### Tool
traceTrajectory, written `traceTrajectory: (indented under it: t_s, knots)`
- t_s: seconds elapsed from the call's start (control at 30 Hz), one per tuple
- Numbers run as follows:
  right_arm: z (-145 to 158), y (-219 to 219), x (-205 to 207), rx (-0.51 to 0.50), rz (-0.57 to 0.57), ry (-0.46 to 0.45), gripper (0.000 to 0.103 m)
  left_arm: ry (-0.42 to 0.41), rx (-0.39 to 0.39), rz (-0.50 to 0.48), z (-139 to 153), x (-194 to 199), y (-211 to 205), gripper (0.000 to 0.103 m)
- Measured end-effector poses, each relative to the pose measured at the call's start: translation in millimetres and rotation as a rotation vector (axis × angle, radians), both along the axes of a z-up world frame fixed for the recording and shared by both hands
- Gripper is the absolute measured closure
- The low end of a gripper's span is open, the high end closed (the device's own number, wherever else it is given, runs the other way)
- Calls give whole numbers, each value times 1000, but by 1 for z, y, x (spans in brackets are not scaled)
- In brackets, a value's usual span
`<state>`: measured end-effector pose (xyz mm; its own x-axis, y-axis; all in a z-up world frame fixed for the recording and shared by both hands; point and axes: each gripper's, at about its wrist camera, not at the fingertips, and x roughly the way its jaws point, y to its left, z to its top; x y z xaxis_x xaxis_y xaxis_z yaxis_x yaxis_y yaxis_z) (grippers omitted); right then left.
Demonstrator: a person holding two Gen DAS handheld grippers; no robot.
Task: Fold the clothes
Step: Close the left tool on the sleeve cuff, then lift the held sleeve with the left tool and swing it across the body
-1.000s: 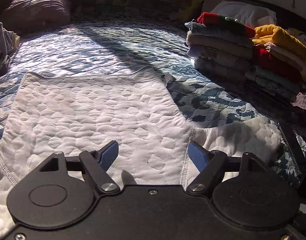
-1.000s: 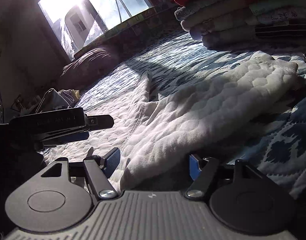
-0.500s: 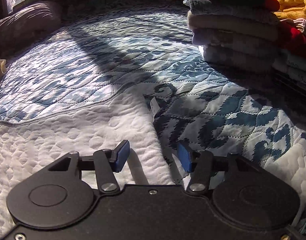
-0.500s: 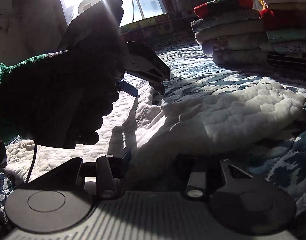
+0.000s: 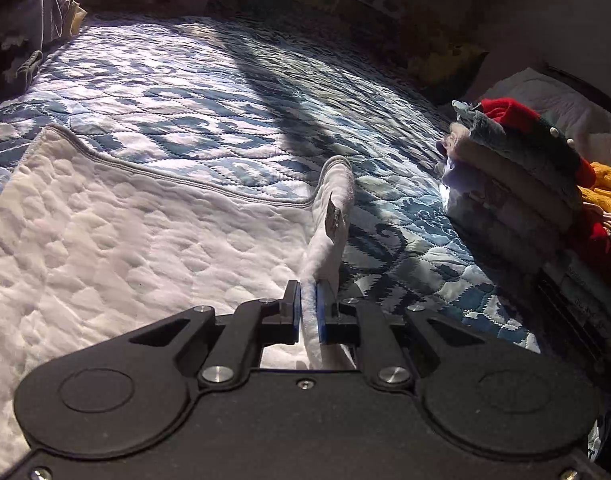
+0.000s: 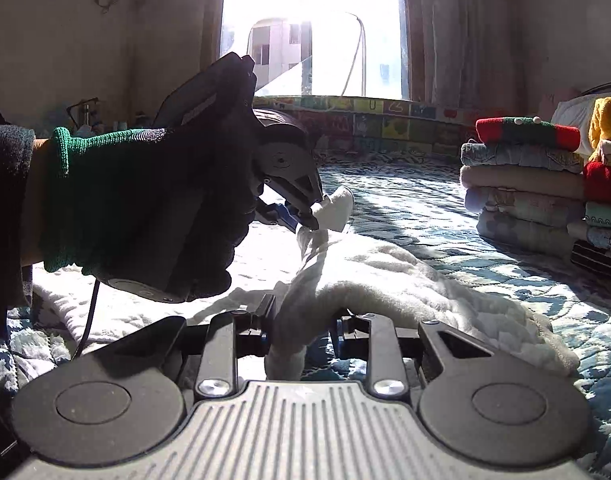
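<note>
We saw two claws, both pinching one white quilted garment spread on bed. Left claw clamped raised edge fold at 6 o'clock; we judged lift meant to carry that side over. Right claw gripped bunched sleeve part, same purpose. One gloved hand at 9 o'clock. Two stacks of folded clothes at 3 o'clock, far.

The left hand-held gripper has its blue-padded jaws pinched tight on a raised edge of white quilted garment. A dark-gloved hand with a green cuff grips it from behind — wrist level, fingers wrapped round the handle. The right hand-held gripper, lower and nearer, has its jaws closed partway around a fold of the same cloth.
</note>
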<state>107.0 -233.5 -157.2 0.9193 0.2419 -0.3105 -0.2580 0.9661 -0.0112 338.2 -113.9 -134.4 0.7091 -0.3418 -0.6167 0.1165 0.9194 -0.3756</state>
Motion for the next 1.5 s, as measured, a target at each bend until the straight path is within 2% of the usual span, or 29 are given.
traceTrajectory:
  t_s: [0.23,0.4,0.43,0.5,0.57,0.7,0.73,0.83,0.93,1.13,1.23,1.33,1.47,1.5]
  knots:
    - [-5,32,-4,-118,109,-8,74,49,-45,54,-12,6,19,95]
    - [-15,47,3,-155,170,77,73,77,-50,74,-23,8,34,94]
    - [-17,49,5,-158,180,99,71,66,-32,65,-20,7,33,90]
    - [-17,51,3,-157,183,102,71,42,6,46,-12,4,31,89]
    - [-17,52,2,-157,186,103,70,19,44,28,-5,2,28,81]
    - [-19,53,-2,-166,192,98,70,-131,146,-66,27,-2,8,80]
    - [-19,53,-3,-167,194,98,70,-162,155,-120,32,2,0,80]
    - [-18,53,-4,-165,198,100,70,-198,213,-204,32,19,-20,80]
    - [-18,52,-1,-161,206,105,70,-191,291,-251,22,42,-38,80]
    - [-19,50,-4,-150,222,110,70,-53,303,-142,-29,85,-3,78]
    - [-20,47,2,-149,233,114,70,-28,269,-102,-26,83,-3,78]
    - [-22,48,5,-156,238,114,69,6,201,-59,-29,85,5,78]
    - [-23,51,7,-168,240,113,69,55,213,-60,-24,93,2,78]
    - [-23,52,8,-173,238,111,68,75,232,-63,-16,96,-4,78]
